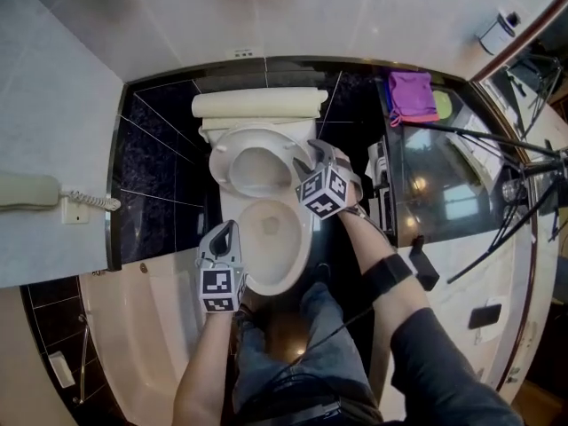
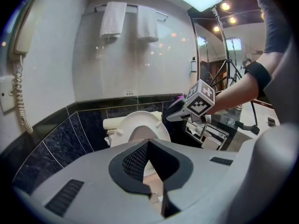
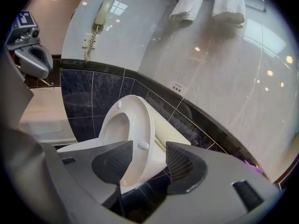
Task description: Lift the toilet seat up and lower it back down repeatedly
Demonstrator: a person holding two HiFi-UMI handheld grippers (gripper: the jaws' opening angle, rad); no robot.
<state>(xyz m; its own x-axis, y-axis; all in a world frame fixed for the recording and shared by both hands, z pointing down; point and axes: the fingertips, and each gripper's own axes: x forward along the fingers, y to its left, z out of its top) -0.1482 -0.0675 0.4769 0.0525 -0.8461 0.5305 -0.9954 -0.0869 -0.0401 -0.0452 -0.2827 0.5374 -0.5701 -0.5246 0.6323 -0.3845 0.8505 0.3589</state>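
The white toilet seat (image 1: 229, 165) stands raised, leaning back toward the cream cistern (image 1: 257, 103), and the bowl (image 1: 300, 248) below it is uncovered. My right gripper (image 1: 312, 152) is open beside the seat's right edge. In the right gripper view the raised seat (image 3: 140, 125) shows through the gap of the gripper (image 3: 148, 160), beyond the pads, and nothing is pressed. My left gripper (image 1: 229, 231) hangs over the bowl's left rim, shut and empty. In the left gripper view its tips (image 2: 148, 143) meet, with the seat (image 2: 140, 120) farther ahead.
A wall phone (image 1: 27, 191) with a coiled cord hangs at the left. A bathtub edge (image 1: 133, 327) lies at the lower left. To the right are a glass counter with a purple cloth (image 1: 410, 94) and a tripod (image 1: 497, 149). Two towels (image 2: 126, 20) hang above.
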